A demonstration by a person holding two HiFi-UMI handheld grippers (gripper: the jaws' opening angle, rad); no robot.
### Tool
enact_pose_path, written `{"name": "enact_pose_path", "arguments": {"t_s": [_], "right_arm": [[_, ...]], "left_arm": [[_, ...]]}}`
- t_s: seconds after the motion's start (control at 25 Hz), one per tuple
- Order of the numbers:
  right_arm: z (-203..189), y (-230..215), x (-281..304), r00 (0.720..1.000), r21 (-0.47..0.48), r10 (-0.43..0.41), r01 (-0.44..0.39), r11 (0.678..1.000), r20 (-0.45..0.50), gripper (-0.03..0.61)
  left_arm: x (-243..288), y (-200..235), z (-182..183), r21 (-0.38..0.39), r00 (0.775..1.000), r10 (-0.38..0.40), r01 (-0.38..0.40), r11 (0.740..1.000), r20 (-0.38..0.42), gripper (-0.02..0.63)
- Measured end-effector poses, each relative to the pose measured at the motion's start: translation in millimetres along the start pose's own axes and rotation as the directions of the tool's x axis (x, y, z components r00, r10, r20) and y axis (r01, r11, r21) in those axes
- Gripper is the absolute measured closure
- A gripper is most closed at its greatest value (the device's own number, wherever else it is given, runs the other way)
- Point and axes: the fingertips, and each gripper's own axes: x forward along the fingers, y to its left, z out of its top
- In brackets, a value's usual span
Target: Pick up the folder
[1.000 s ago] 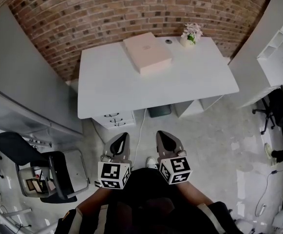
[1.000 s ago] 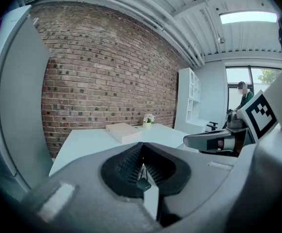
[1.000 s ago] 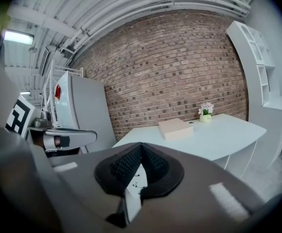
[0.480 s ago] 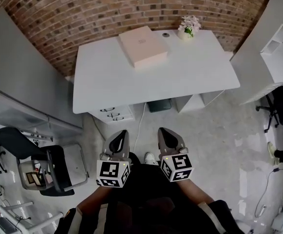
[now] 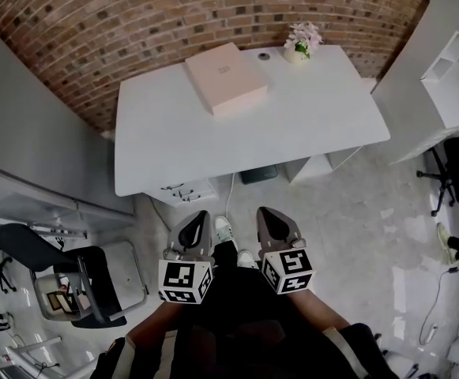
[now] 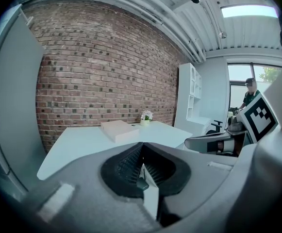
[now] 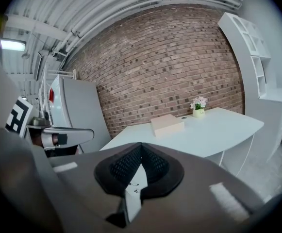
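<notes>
The folder [image 5: 225, 78] is a thick pale pink-beige box lying flat at the back of the white desk [image 5: 174, 144], near the brick wall. It also shows in the left gripper view as the folder [image 6: 119, 130] and in the right gripper view as the folder [image 7: 167, 124]. My left gripper [image 5: 200, 221] and right gripper [image 5: 266, 218] hang side by side over the floor, well short of the desk's front edge. Both are shut with nothing between the jaws. They point toward the desk.
A small pot of flowers [image 5: 301, 41] stands at the desk's back right corner, beside a round cable hole [image 5: 264, 55]. A drawer unit [image 5: 183, 191] sits under the desk. Black office chairs [image 5: 51, 263] stand at the left, white shelving [image 5: 454, 61] at the right.
I have stepped nearer to the desk: its front edge and the folder have shifted left and slightly up in the head view. Both grippers stay shut and side by side.
</notes>
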Motion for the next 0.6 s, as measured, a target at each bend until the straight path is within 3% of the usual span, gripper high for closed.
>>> {"name": "enact_pose_path", "arguments": {"t_s": [0.6], "right_arm": [[34, -34, 108, 0.994, -0.016, -0.076, 0.075, 0.997, -0.077, 0.575]], "left_arm": [[99, 77, 24, -0.061, 0.999, -0.042, 0.041, 0.997, -0.008, 0.615]]}}
